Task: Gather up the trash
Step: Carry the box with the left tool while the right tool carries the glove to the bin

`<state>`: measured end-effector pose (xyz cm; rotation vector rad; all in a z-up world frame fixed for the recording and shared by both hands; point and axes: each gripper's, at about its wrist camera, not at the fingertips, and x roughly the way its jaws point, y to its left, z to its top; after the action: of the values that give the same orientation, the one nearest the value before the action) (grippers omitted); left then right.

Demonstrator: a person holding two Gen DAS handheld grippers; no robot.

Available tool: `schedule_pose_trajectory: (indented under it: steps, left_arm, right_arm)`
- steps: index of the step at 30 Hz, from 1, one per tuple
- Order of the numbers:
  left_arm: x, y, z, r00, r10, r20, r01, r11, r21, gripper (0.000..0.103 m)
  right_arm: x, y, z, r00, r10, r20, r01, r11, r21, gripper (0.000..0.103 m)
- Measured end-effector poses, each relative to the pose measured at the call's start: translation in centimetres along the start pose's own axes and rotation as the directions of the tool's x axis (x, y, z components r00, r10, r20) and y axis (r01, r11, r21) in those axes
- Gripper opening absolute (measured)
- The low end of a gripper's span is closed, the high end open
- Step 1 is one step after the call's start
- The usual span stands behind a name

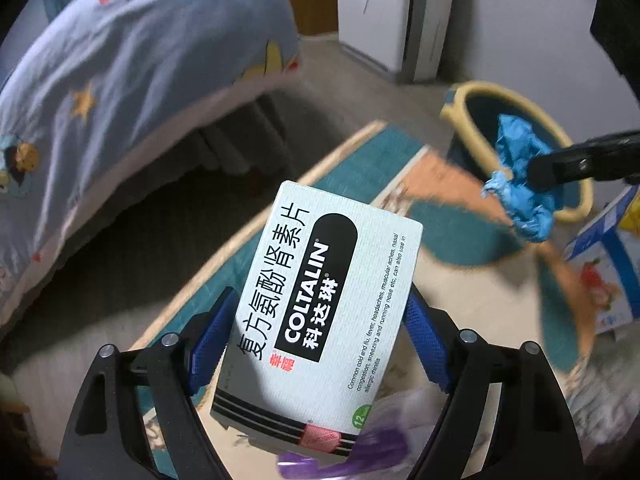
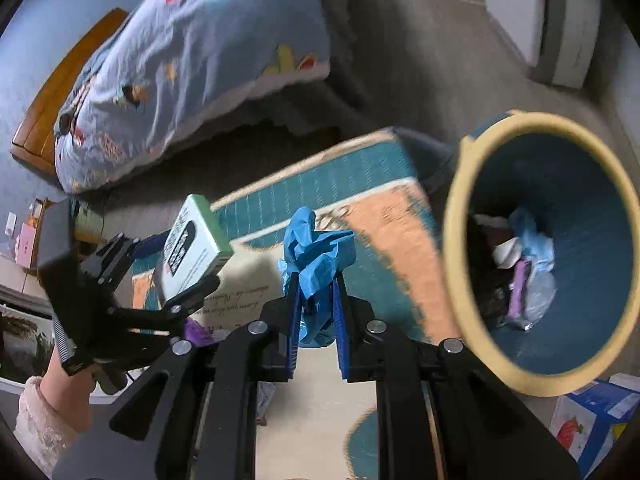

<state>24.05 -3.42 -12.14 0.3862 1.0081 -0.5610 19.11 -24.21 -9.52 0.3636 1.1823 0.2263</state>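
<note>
My left gripper is shut on a white Coltalin medicine box and holds it above the rug; it also shows in the right wrist view at the left, box in its jaws. My right gripper is shut on a crumpled blue glove; in the left wrist view the glove hangs from the right gripper in front of the bin. A blue bin with a yellow rim stands at the right and holds several scraps; it also shows in the left wrist view.
A teal, orange and cream rug covers the floor below. A bed with a blue quilt is to the left. A purple wrapper lies on the rug. A blue and white carton lies by the bin. A white cabinet stands behind.
</note>
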Motion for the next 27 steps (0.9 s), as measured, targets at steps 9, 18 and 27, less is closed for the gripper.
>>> schedule_pose_trajectory:
  steps: [9, 18, 27]
  left_arm:
    - [-3.9, -6.4, 2.9, 0.992, -0.062, 0.114, 0.057, 0.998, 0.041, 0.081]
    - [-3.4, -14.3, 6.2, 0.98, -0.13, 0.15, 0.118, 0.989, 0.087, 0.081]
    - [-0.3, -19.4, 8.0, 0.981, -0.132, 0.145, 0.118, 0.988, 0.097, 0.081]
  right_arm:
    - [-5.0, -5.3, -0.4, 0.992, -0.075, 0.101, 0.068, 0.995, 0.067, 0.015]
    - [-9.5, -13.4, -1.2, 0.969, -0.177, 0.173, 0.138, 0.966, 0.217, 0.015]
    - [-9.4, -18.7, -2.2, 0.963, -0.234, 0.131, 0.181, 0.927, 0.327, 0.015]
